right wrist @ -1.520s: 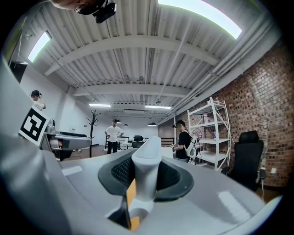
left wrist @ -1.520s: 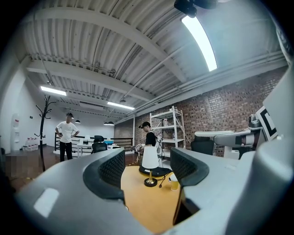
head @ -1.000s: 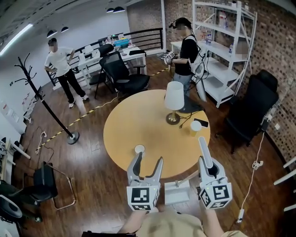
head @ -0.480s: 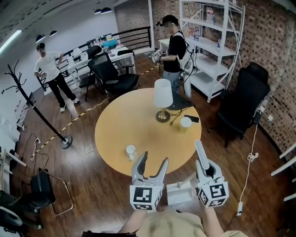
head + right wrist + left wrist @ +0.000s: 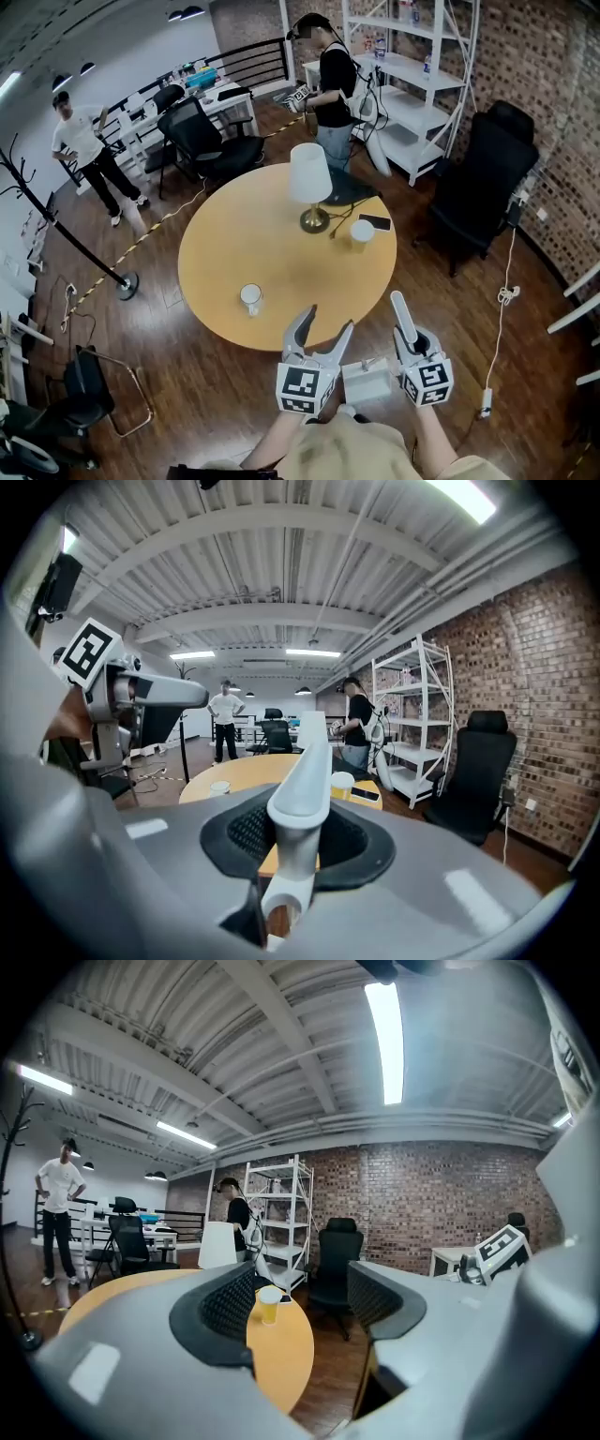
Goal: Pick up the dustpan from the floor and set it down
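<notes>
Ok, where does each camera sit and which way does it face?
Head view: on the head, steeply down on table, both grippers, forearms.
Left gripper view: on left gripper, along open jaws toward cup; right gripper at right.
Right gripper view: on right gripper, along jaws shut on dustpan; left gripper at left.
Shared: all show table, cup.

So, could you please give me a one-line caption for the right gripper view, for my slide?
Right gripper shut on the white dustpan handle, with the round wooden table beyond.
</notes>
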Demonstrator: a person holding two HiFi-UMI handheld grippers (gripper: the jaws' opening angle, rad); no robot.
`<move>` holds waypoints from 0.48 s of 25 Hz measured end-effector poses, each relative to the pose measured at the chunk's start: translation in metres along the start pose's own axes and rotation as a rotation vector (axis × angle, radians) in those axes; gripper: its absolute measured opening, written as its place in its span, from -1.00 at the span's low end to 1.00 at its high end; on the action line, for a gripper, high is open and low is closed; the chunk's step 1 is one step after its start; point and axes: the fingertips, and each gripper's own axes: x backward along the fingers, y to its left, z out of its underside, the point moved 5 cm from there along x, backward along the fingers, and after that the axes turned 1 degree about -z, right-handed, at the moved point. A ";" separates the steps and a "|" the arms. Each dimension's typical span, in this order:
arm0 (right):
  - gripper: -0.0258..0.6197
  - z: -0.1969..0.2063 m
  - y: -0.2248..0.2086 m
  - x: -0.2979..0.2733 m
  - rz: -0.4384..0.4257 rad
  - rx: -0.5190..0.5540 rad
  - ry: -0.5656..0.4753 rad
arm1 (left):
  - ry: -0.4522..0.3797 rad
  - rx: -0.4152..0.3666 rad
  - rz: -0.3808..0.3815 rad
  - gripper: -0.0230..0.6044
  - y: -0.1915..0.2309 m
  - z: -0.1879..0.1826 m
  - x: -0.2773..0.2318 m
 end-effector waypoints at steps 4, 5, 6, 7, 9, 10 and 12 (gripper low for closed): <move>-0.64 0.040 -0.014 -0.023 -0.068 0.021 0.075 | 0.050 -0.005 0.012 -0.02 -0.004 0.022 -0.011; -0.64 0.050 -0.016 -0.031 -0.090 0.030 0.102 | 0.058 0.000 0.008 -0.02 -0.003 0.025 -0.012; -0.64 0.061 -0.016 -0.039 -0.112 0.037 0.130 | 0.067 0.007 0.004 -0.02 -0.003 0.028 -0.013; -0.65 0.073 -0.014 -0.046 -0.133 0.046 0.158 | 0.076 0.012 0.000 -0.02 -0.002 0.031 -0.012; -0.65 0.097 -0.009 -0.058 -0.170 0.064 0.211 | 0.092 0.012 -0.009 -0.02 -0.001 0.039 -0.011; -0.64 0.108 -0.007 -0.064 -0.185 0.072 0.234 | 0.101 0.012 -0.014 -0.02 0.000 0.042 -0.011; -0.64 0.131 -0.003 -0.077 -0.215 0.081 0.275 | 0.118 0.009 -0.025 -0.02 0.002 0.049 -0.010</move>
